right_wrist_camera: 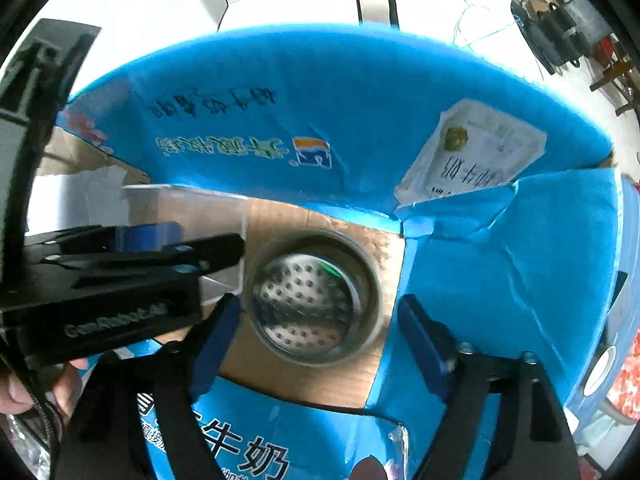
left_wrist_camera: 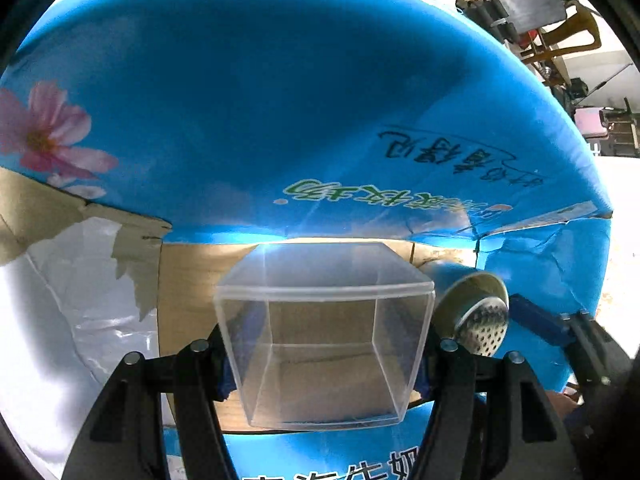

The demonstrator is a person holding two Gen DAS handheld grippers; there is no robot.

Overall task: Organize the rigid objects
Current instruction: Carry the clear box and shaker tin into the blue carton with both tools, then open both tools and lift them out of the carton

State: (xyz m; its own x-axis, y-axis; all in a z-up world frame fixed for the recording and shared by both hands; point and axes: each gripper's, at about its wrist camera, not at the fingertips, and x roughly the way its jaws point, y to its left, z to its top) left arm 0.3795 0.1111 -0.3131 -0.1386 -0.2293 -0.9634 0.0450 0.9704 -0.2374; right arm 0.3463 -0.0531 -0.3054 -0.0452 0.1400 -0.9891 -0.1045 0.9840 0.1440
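Note:
My left gripper (left_wrist_camera: 324, 356) is shut on a clear plastic box (left_wrist_camera: 324, 332) and holds it over the open blue milk carton (left_wrist_camera: 280, 100), just above its brown floor. A round metal strainer cup (right_wrist_camera: 312, 300) stands on the carton floor, to the right of the clear box; it also shows in the left wrist view (left_wrist_camera: 476, 312). My right gripper (right_wrist_camera: 320, 344) is open, its blue pads on either side of the cup without touching it. The left gripper (right_wrist_camera: 120, 272) with the clear box shows at the left of the right wrist view.
The carton's blue flaps (right_wrist_camera: 500, 260) stand up all around the opening. A white label (right_wrist_camera: 472, 152) is stuck on the far flap. White plastic sheet (left_wrist_camera: 80, 300) lies at the left. Dark equipment (left_wrist_camera: 528, 8) stands beyond the carton at the upper right.

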